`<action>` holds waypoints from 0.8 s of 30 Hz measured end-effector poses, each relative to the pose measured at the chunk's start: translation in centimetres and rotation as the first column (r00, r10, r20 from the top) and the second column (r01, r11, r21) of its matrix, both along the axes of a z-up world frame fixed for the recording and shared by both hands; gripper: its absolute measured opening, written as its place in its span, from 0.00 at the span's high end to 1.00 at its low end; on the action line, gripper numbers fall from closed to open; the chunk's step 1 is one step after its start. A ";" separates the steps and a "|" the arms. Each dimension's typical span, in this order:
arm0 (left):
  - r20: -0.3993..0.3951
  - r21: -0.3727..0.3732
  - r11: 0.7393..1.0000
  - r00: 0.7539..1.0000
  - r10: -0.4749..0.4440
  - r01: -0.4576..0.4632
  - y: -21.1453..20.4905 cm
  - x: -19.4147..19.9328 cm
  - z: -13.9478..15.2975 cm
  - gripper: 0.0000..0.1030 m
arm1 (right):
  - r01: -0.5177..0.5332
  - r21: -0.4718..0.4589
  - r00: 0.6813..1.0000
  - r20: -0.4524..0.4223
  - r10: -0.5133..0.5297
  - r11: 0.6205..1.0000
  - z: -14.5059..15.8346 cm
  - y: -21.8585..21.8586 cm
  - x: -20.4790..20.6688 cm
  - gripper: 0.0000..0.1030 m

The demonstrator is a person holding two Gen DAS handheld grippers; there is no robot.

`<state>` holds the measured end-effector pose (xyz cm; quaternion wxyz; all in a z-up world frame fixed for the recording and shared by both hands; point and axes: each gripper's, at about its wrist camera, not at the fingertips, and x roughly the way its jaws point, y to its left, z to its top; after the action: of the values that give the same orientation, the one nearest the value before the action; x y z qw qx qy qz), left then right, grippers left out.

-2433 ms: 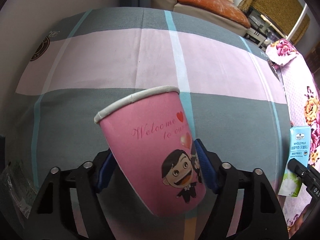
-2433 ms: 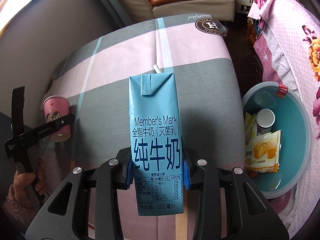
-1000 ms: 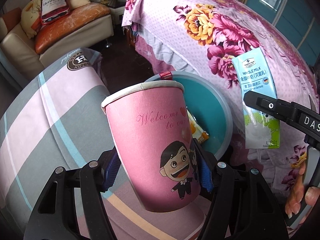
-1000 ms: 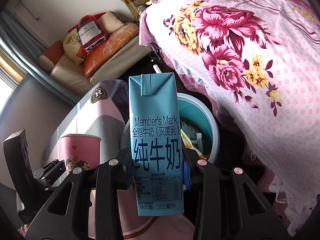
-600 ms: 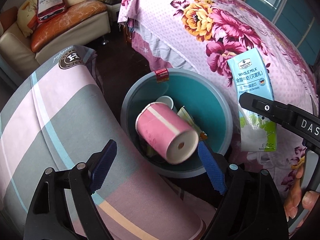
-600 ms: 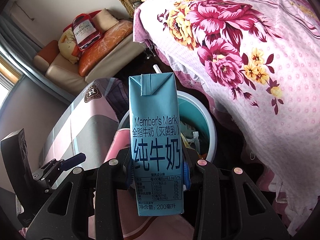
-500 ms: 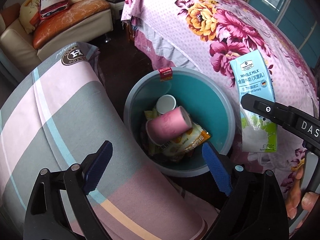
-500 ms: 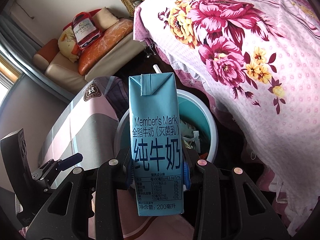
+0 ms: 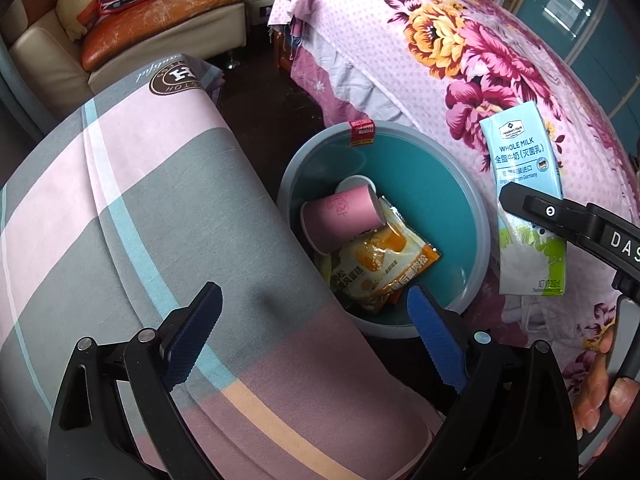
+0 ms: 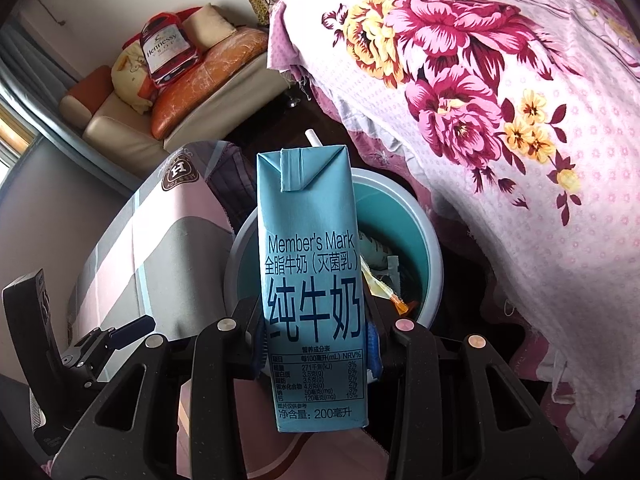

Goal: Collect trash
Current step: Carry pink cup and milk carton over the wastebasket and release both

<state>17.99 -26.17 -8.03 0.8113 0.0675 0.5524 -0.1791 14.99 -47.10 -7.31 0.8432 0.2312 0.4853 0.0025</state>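
My left gripper (image 9: 316,336) is open and empty above the table edge, beside the teal trash bin (image 9: 476,216). The pink paper cup (image 9: 340,216) lies on its side inside the bin, on an orange snack wrapper (image 9: 380,268). My right gripper (image 10: 316,344) is shut on a blue milk carton (image 10: 312,280), held upright over the bin (image 10: 428,240). The carton also shows in the left wrist view (image 9: 524,184), to the right of the bin.
The checked tablecloth (image 9: 120,220) covers the table left of the bin. A bed with a floral pink cover (image 9: 460,60) stands right of and behind the bin. A sofa with cushions (image 9: 132,12) is at the back. A white cup (image 9: 354,185) lies in the bin.
My left gripper opened and let go of the pink cup, which dropped into the bin and settled on its side. The right gripper still holds the milk carton over the bin.
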 end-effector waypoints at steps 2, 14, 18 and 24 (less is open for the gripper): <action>0.002 -0.005 1.000 1.000 0.008 -0.008 0.4 -0.1 0.1 0.09 | 0.000 -0.010 1.000 -0.001 0.000 1.000 0.1 0.3 0.0 0.61; 0.016 -0.050 0.995 0.996 0.090 -0.089 4.1 -1.2 1.6 0.08 | -0.021 -0.076 1.000 0.009 0.022 0.997 1.7 2.7 -1.3 0.24; 0.041 -0.057 0.993 0.993 0.108 -0.106 5.5 -2.0 2.7 0.08 | -0.023 -0.081 1.000 0.008 0.024 0.996 2.4 3.4 -2.3 0.18; 0.064 -0.097 0.988 0.989 0.131 -0.124 7.5 -3.6 4.3 0.08 | -0.045 -0.122 0.999 0.009 0.047 0.992 3.6 5.0 -4.1 0.15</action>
<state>14.41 -18.65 -3.76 0.8423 0.0007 0.5178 -0.1496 10.93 -42.14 -3.72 0.8583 0.1683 0.4848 -0.0063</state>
